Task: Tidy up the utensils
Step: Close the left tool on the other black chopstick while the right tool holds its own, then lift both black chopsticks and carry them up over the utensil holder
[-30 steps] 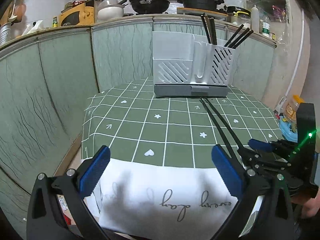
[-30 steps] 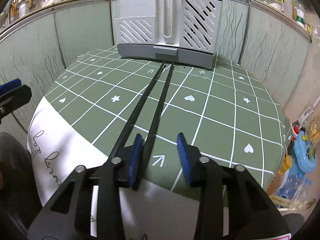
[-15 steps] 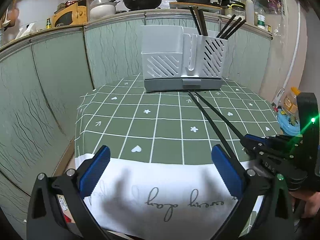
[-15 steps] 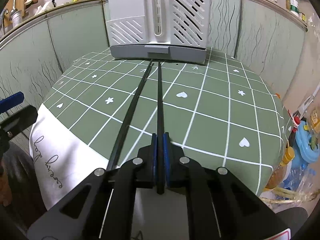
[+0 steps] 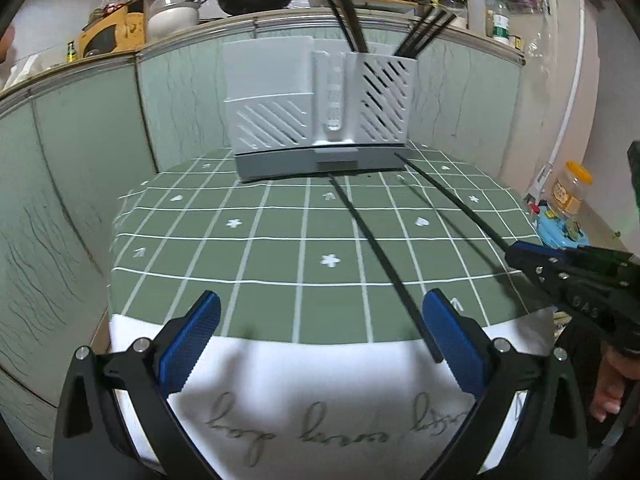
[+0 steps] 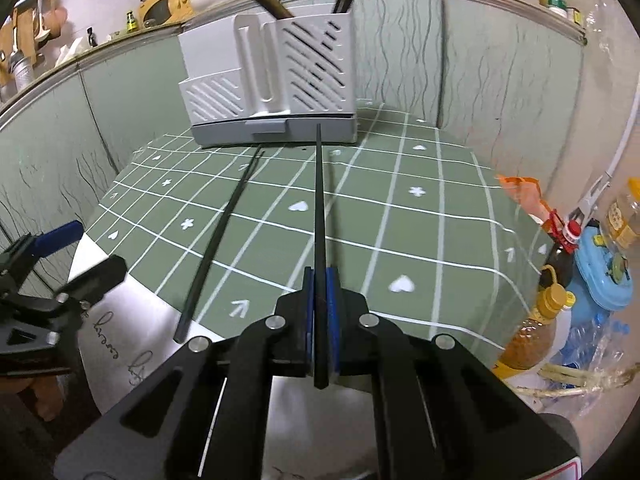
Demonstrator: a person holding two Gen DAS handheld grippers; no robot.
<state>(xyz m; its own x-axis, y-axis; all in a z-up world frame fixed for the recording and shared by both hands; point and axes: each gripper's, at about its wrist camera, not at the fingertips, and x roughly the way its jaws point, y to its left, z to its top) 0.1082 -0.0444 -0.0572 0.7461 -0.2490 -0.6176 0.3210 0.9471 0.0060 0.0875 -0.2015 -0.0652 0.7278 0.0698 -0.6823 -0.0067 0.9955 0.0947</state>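
Two loose chopsticks: one black chopstick [image 6: 320, 216] was clamped at its thick end between the blue pads of the right gripper [image 6: 320, 316], its thin tip reaching toward the base of the utensil holder; the second chopstick [image 6: 218, 240] lay flat on the tablecloth, left of the held one in the right wrist view, running from near the holder's base to the cloth's white front border.
Utensil holder: a grey-white slotted caddy [image 5: 316, 104] stood on a darker grey drip base at the back edge of the table, close against the green panelled wall.
Holder's right compartment: several dark chopsticks [image 5: 424, 36] stood in it, leaning and fanning out above the rim.
Holder's left compartment: nothing rose above its rim; its inside was hidden.
Holder's narrow middle slot: contents could not be made out.
Left gripper: the left gripper [image 5: 320, 344] hovered over the white front border of the table, its fingers spread wide with nothing between them; the lying chopstick's thick end sat just inside the right pad.
Table: a green tablecloth [image 5: 256, 248] with a white grid, hearts and arrows covered it.
Beside the table: bottles and a blue plastic container [image 6: 600, 276] stood beyond the right edge, on the floor.
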